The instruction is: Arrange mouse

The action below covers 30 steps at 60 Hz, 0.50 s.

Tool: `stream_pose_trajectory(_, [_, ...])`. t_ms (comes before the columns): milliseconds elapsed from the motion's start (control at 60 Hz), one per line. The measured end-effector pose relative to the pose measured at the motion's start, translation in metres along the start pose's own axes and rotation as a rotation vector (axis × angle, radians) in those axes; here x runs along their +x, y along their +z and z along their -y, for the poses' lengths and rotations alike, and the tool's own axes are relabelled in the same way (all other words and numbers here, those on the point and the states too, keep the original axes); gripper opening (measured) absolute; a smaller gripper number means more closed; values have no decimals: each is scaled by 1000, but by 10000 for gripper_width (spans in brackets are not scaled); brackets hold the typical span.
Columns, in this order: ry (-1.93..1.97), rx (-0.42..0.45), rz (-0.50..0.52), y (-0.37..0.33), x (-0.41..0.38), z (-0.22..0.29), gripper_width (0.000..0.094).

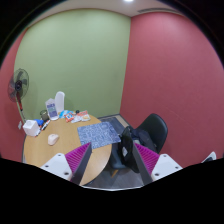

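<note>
1. We see two walls meeting ahead of us: a green wall to one side and a red wall to the other.
2. Below them sits a round wooden surface, reaching beyond the tips of our fingers.
3. A black office chair stands beside the surface, under the red wall, with a dark object we cannot identify close in front of it.
4. A standing fan rises at the far side of the surface, against the red strip of wall there.
5. A grey patterned mat lies on the surface near the chair, beyond our fingers.
6. Our gripper holds its jaws spread wide, with nothing between them; the pink pad of one finger and the pink pad of the other are well apart, and both show bare.
7. A cluster of things stands on the far part of the surface near the fan: a white upright container, a smaller item beside it, and a white box-like thing. We cannot tell more about them.
8. The mouse, small and white, rests on the bare wood, apart from the mat and near the cluster, well beyond our fingers.
</note>
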State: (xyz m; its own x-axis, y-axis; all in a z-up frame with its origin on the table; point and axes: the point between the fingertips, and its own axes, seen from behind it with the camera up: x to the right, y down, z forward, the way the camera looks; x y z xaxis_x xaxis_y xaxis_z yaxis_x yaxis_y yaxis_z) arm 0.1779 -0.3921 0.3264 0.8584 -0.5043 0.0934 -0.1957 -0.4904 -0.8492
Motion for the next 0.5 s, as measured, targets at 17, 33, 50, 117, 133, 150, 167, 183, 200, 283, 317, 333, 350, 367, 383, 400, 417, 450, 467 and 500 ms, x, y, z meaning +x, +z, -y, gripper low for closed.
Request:
stream_pose_trajectory(17, [0,-4,0,0,0,-1,836])
stream_pose_trajectory(33, [-1,-8,0,0,0,-2,834])
stream_pose_trajectory(50, [-2,-11,1,1,0,-4,834])
stream_pose_trajectory(117, [-3,-28,5,11,-3,-13,835])
stream_pose_trajectory(133, [-3,-33,6,13,-5,-16,835])
stream_pose_trajectory(150, [-2,-38,6,15,-6,-18,837])
stream_pose_trajectory(167, [-1,-42,7,17,-7,-21,836])
stream_pose_trajectory(183, [1,-47,7,19,-8,-24,836])
stream_pose_trajectory(200, [1,-51,9,21,-9,-28,836])
stream_pose_trajectory(283, [-23,-87,7,22,-21,-40,835])
stream_pose_trajectory(317, [-30,-90,17,32,-19,-60,835])
stream_pose_trajectory(333, [-34,-98,19,34,-22,-66,834])
stream_pose_trajectory(350, [-37,-107,23,35,-25,-71,834])
stream_pose_trajectory(367, [-41,-116,28,37,-28,-77,832])
stream_pose_trajectory(383, [-43,-127,35,39,-33,-83,831])
stream_pose_trajectory(400, [-46,-137,42,41,-38,-90,832])
stream_pose_trajectory(417, [-50,-147,49,42,-43,-97,831])
stream_pose_trajectory(450, [-56,-168,63,47,-53,-112,832])
stream_pose_trajectory(467, [-64,-193,60,46,-66,-109,835])
stream_pose_trajectory(500, [-72,-212,80,49,-78,-123,836])
